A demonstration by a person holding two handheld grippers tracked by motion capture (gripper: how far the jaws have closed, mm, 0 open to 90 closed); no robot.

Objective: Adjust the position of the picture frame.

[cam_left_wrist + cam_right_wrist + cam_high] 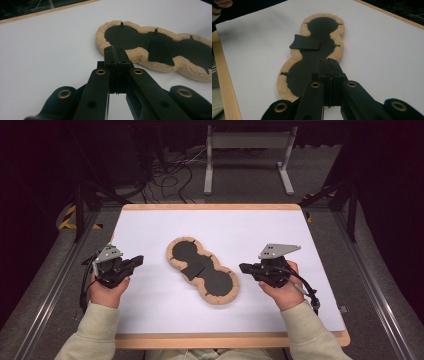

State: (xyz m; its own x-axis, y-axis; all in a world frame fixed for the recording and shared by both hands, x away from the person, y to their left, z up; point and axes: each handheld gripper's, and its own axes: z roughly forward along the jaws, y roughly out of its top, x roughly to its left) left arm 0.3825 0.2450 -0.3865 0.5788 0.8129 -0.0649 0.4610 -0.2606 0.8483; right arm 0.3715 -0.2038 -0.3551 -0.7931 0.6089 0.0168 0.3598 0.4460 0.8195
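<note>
High view: fleece pad (202, 270), peanut-shaped, black face up, lies diagonal mid-desk (150, 225). L gripper (134, 262) near left edge, R gripper (246, 268) just beside pad's right end; neither touching.
L gripper view: jaws pressed together, empty; pad ahead.
R gripper view: jaws together, empty, over pad's near lobe; small flap (305, 42) raised.
Progress: pad untouched, handling likely all left.

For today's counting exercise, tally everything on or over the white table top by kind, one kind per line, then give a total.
Fleece-edged black pad: 1
Hand-held grippers: 2, left gripper and right gripper, both shut and holding nothing
Total: 3
</note>
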